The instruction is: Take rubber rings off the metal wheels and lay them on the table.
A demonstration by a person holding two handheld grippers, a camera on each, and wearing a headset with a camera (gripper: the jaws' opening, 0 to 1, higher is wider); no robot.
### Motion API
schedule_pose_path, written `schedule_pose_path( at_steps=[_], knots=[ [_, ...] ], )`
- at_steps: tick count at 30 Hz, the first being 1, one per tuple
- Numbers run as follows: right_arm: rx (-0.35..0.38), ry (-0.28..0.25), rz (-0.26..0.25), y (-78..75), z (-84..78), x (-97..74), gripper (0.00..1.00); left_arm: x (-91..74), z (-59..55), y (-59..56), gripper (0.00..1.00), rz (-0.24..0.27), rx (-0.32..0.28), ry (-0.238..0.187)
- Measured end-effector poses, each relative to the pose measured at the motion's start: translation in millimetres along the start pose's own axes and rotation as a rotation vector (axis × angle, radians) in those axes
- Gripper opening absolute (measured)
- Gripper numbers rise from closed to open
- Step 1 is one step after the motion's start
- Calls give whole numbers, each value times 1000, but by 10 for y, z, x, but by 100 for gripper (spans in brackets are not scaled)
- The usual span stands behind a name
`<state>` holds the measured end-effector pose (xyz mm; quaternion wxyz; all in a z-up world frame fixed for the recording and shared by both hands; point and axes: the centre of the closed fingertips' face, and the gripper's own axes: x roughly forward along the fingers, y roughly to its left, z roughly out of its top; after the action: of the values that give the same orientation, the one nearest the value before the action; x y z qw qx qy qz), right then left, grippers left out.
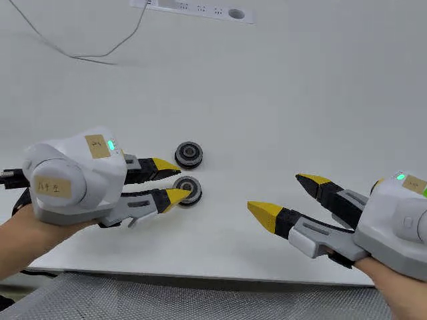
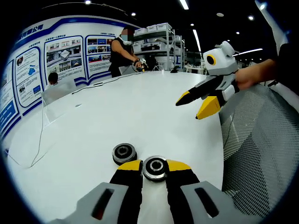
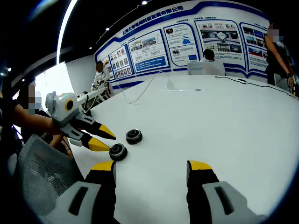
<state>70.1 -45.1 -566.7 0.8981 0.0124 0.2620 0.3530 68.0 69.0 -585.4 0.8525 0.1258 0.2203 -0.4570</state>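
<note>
Here, my left gripper [image 1: 175, 180] bracketed the nearer metal wheel [image 1: 192, 188] on the white bench [image 1: 280, 107]; I could not tell whether it clamped. The second wheel [image 1: 189, 154] lay just beyond. My right gripper [image 1: 275, 191] hung released, well apart.

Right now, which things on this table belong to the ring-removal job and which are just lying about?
Job: near wheel; far wheel; their rubber rings; left gripper; right gripper.
Lying about: power strip; cable.
</note>
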Motion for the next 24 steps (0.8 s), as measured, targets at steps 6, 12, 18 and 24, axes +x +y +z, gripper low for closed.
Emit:
schedule_pose_path(
  at_steps=[6, 12, 18, 24],
  knots=[
    [5, 0, 7, 11, -4, 16, 61, 34, -11, -37, 19, -10, 4, 13],
    [10, -1, 8, 7, -6, 18, 61, 48, -27, -62, 19, -16, 26, 28],
    [14, -2, 10, 11, -8, 17, 61, 62, -55, -54, 18, -17, 29, 42],
    [17, -2, 10, 9, -10, 17, 61, 77, -81, -38, 18, -15, 39, 55]
  ],
)
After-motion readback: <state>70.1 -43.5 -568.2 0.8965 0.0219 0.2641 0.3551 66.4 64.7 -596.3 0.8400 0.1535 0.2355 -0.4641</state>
